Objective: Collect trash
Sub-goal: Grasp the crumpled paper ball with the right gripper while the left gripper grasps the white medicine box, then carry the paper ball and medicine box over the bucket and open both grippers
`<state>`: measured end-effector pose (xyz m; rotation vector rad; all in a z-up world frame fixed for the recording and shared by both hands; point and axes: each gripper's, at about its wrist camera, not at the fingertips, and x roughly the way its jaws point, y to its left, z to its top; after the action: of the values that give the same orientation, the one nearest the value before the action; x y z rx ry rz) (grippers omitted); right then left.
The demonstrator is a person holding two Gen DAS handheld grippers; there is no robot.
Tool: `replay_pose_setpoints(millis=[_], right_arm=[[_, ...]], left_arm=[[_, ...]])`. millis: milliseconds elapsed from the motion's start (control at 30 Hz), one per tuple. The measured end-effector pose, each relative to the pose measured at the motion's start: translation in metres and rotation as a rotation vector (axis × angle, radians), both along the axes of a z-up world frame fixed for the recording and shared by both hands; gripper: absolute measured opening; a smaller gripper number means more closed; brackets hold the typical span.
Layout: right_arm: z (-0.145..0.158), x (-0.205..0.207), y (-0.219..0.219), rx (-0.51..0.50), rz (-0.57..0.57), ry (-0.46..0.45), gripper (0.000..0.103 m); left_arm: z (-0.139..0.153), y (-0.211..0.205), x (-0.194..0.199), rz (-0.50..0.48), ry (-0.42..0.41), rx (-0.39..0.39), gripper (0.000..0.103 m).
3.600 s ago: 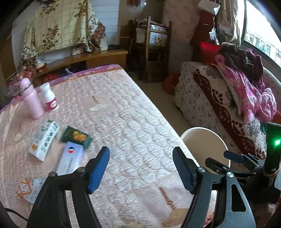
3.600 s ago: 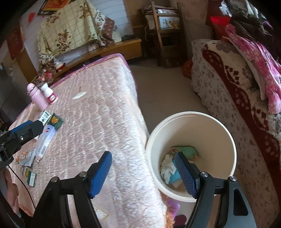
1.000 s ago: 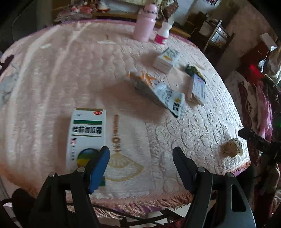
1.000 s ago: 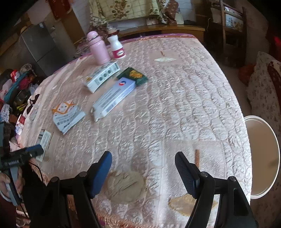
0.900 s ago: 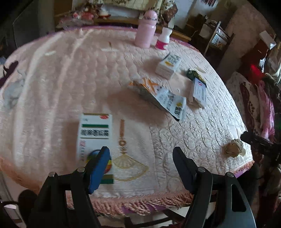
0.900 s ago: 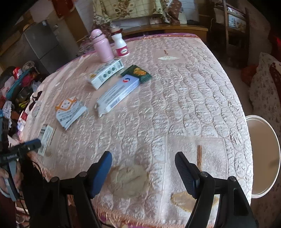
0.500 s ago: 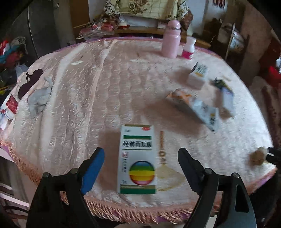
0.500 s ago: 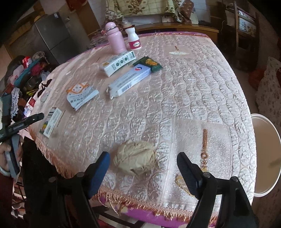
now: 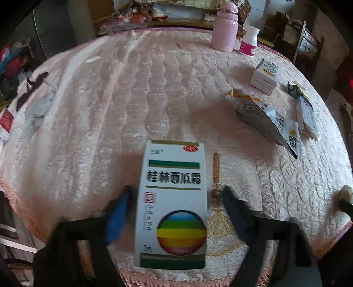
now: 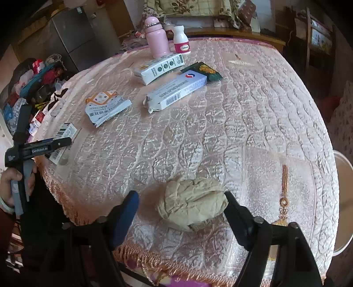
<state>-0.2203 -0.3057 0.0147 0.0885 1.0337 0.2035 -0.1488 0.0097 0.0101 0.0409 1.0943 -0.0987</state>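
Left wrist: left gripper (image 9: 174,212) closing around white medicine box (image 9: 173,203) flat at surface (image 9: 132,92) edge, pads not visibly pressing.

Right wrist: right gripper (image 10: 181,207) closing around crumpled paper ball (image 10: 193,204), right pad touching.

A lived-in home: quilted tablecloth (image 10: 253,123), fridge (image 10: 72,37), piled clothes (image 10: 33,81).

Pink quilted cloth w/ fringed hem covers the table (image 10: 253,123). At its far edge, a pink bottle (image 10: 156,39) stands upright just beside a small white bottle (image 10: 181,40) w/ a red label. Behind them runs a wooden ledge (image 10: 231,31) under a floral cloth (image 10: 198,6). A grey fridge (image 10: 72,37) stands at left, w/ heaped misc. clutter (image 10: 37,77) below; a wooden chair (image 9: 306,44) at right.
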Motion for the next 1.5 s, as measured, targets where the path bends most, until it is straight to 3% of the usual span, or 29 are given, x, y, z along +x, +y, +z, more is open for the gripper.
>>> replay_pose_setpoints(millis=[33, 67, 133, 600, 1100, 1500], right_arm=[[-0.001, 0.001, 0.001, -0.010, 0.002, 0.002, 0.044], [-0.001, 0.002, 0.000, -0.004, 0.003, 0.006, 0.039], [0.000, 0.004, -0.002, -0.003, 0.010, 0.009, 0.038], [0.055, -0.003, -0.053, 0.001, -0.128, -0.141, 0.038], [0.069, -0.024, -0.128, -0.033, -0.330, -0.182, 0.038], [0.072, -0.049, -0.201, -0.039, -0.511, -0.182, 0.038]], left_arm=[[0.002, -0.001, 0.000, 0.000, -0.007, 0.010, 0.052], [0.003, -0.002, 0.001, -0.011, 0.011, -0.020, 0.052], [0.008, -0.006, 0.000, -0.026, 0.012, -0.073, 0.052], [0.085, -0.112, -0.028, -0.303, -0.122, -0.157, 0.052], [0.101, -0.263, -0.030, -0.573, -0.151, -0.175, 0.052], [0.097, -0.364, -0.026, -0.694, -0.124, -0.235, 0.052]])
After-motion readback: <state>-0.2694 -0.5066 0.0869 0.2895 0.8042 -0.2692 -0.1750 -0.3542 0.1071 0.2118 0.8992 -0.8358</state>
